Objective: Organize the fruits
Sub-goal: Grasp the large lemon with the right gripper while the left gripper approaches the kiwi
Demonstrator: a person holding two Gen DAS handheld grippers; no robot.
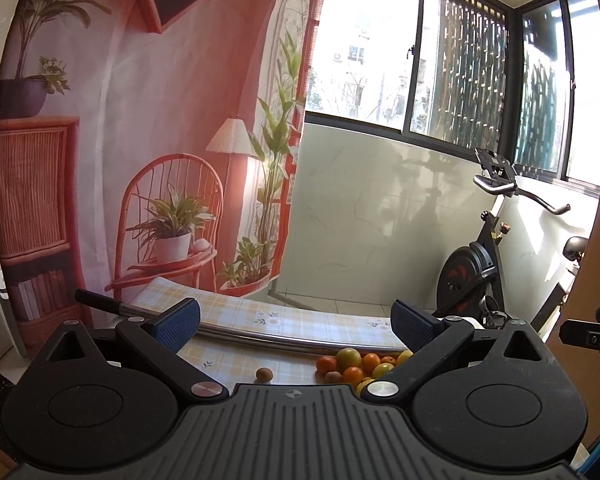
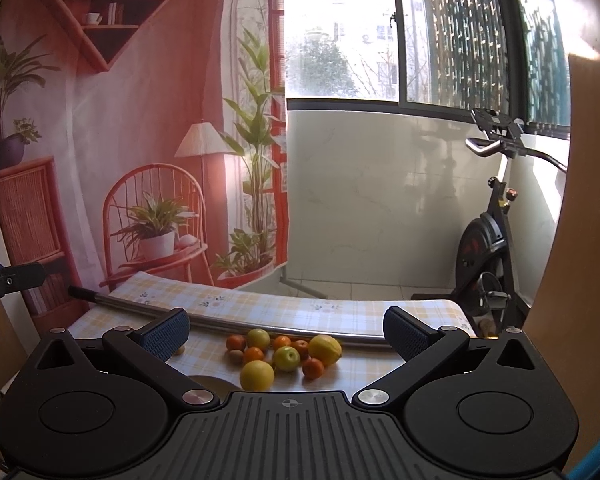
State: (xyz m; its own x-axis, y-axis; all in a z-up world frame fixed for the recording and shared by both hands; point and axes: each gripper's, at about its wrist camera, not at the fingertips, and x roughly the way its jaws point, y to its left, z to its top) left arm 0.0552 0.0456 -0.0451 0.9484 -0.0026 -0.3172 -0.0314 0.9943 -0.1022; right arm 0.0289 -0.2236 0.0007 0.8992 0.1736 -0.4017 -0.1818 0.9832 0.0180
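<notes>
At the left of the table, at about nine o'clock from the fruit pile, a small brown fruit (image 1: pixel 263 374) lies alone on the checked tablecloth (image 1: pixel 236 312), well apart from the rest. The left gripper (image 1: pixel 296 326) hangs above the near edge with its fingers spread wide and nothing between them. A metal pole (image 1: pixel 260 338) runs across the cloth at twelve o'clock, just behind the fruit.

Further right is the pile (image 2: pixel 286 354): small oranges, a green apple (image 2: pixel 287 358), yellow citrus, one large yellow fruit (image 2: pixel 257 375) at six o'clock and a lemon (image 2: pixel 325 349) at three o'clock, most of them touching. The right gripper (image 2: pixel 287 332) is likewise wide open and empty, aimed over the pile.

These fruits look round, firm and smooth-skinned, so they would probably roll at a nudge and slip from a pinch placed off centre. I would take each across its widest middle, with light pressure. The small oranges look light; the big citrus heavier.

A pale curved rim (image 2: pixel 210 381) shows at seven o'clock from the pile, perhaps a plate or bowl; whether it holds anything is hidden by the gripper body. No other container is visible.
</notes>
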